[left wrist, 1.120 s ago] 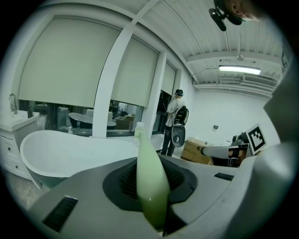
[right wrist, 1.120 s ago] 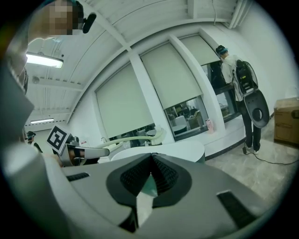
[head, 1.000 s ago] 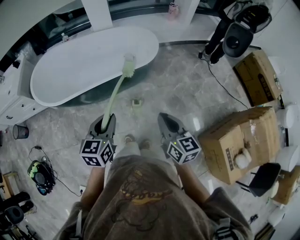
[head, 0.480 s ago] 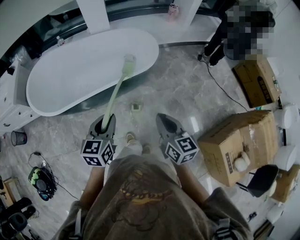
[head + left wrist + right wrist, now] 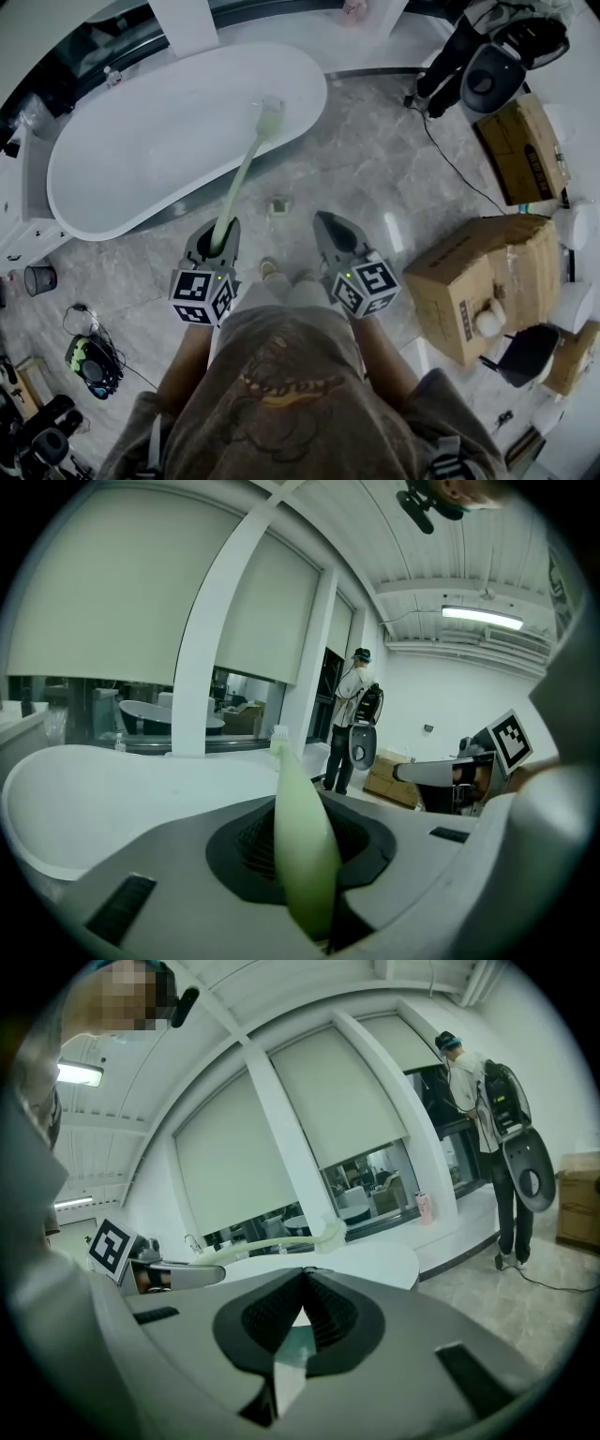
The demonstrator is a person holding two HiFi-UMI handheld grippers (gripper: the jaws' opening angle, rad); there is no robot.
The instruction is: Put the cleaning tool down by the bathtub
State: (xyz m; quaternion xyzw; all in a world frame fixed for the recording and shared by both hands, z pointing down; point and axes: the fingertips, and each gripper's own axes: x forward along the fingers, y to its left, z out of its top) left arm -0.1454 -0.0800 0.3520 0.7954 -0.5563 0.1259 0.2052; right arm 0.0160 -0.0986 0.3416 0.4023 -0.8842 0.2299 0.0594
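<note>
Grips brush [image 5: 246,169] by the handle in left gripper [image 5: 220,232], jaws narrow around it, head raised over tub [image 5: 141,141] end. Holds right gripper [image 5: 328,225] alongside, jaws together, empty.

The pale green long-handled brush [image 5: 244,175] slants off the floor, its bristled head over the near end of the white oval bathtub [image 5: 141,141].

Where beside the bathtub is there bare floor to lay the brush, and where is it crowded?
Bare floor lies between the bathtub and the cardboard boxes, save one small item. Crowded: the boxes' side, and the bin corner.
</note>
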